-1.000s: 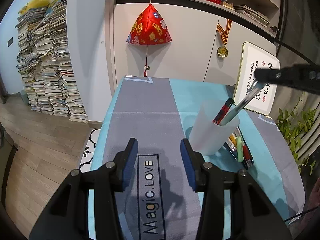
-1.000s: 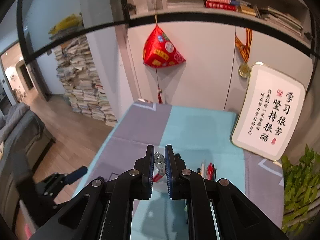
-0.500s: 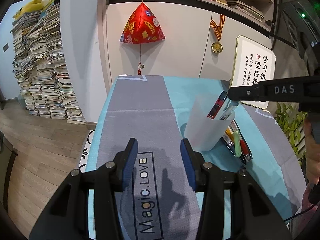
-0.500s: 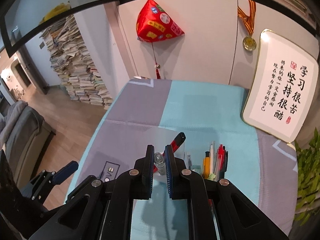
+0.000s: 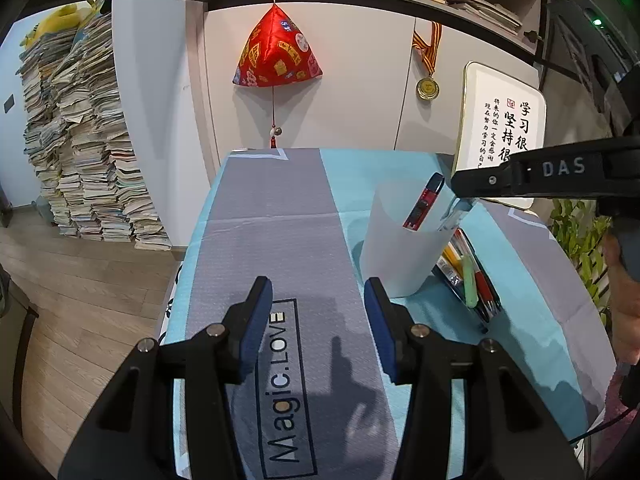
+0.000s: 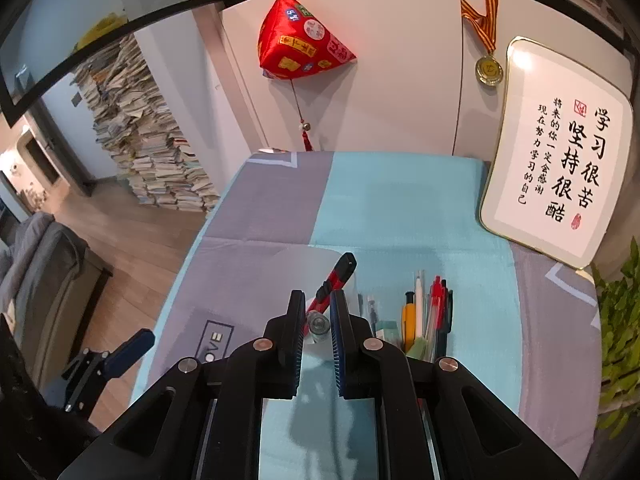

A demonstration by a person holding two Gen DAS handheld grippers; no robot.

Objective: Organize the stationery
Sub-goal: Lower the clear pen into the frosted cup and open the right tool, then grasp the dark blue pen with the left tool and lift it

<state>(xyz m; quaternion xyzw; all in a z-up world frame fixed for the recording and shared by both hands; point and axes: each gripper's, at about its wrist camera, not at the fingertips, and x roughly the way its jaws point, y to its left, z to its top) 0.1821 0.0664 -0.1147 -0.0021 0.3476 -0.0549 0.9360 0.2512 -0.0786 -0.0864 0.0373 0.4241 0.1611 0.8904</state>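
A translucent white cup [image 5: 400,256] stands on the grey and teal tablecloth [image 5: 280,220], with a red and black utility knife [image 5: 424,202] leaning in it. My right gripper [image 6: 318,320] hovers over the cup, shut on a clear pen [image 6: 319,325] whose lower end dips into the cup. From the left wrist view this right gripper [image 5: 464,188] reaches in from the right above the cup's rim. My left gripper [image 5: 318,300] sits left of the cup, its jaws opening with nothing between them. A dark tray [image 6: 444,344] with several pens [image 6: 424,312] lies right of the cup.
A framed calligraphy board [image 6: 560,168] leans on the wall at the table's back right. A potted plant [image 6: 620,320] stands off the right edge. Stacked books [image 5: 80,160] fill the floor at left. A person's hand [image 5: 624,300] is at the right.
My right gripper has come down with the pen, whose lower end now sits deeper in the cup. The left gripper has stayed in place, its jaws a little wider.
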